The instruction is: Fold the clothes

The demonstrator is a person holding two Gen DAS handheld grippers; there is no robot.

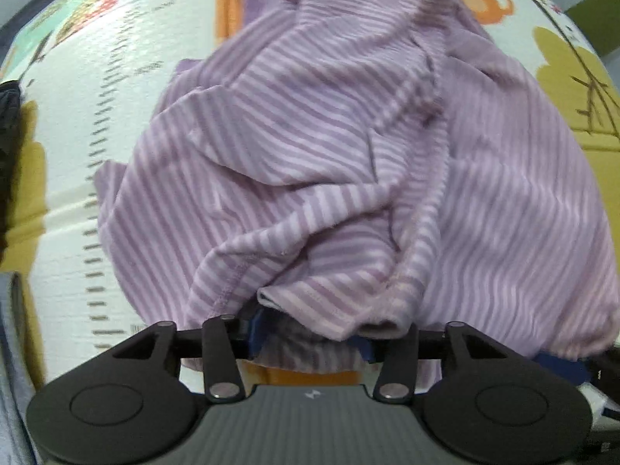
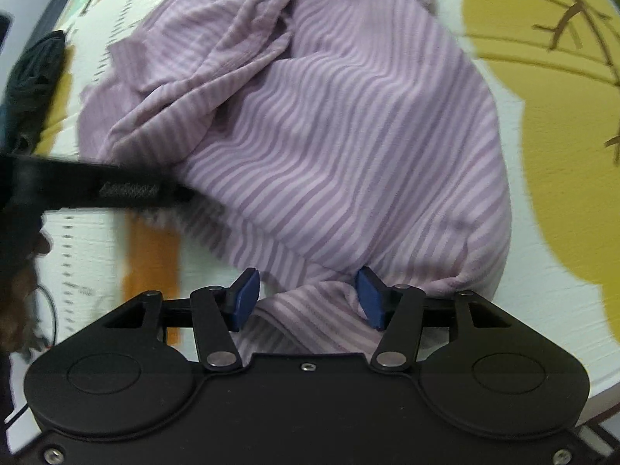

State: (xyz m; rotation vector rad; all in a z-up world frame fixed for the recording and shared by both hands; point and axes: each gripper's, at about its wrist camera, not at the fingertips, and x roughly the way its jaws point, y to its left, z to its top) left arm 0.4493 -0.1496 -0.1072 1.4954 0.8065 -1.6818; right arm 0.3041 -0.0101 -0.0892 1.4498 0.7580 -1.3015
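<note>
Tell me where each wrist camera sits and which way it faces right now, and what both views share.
Left wrist: rides the left claw, looking down at the striped purple garment bunched over its blue pads; only the claw shows.
Right wrist: rides the right claw, looking down at the garment's smoother side; its pads stand apart around a fold, and the other claw's dark body crosses at left.
Shared: the garment and the printed play mat.

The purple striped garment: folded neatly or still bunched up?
Bunched up. The purple striped garment lies in a rumpled heap of loose creases on the play mat; no flat, squared fold shows.
</note>
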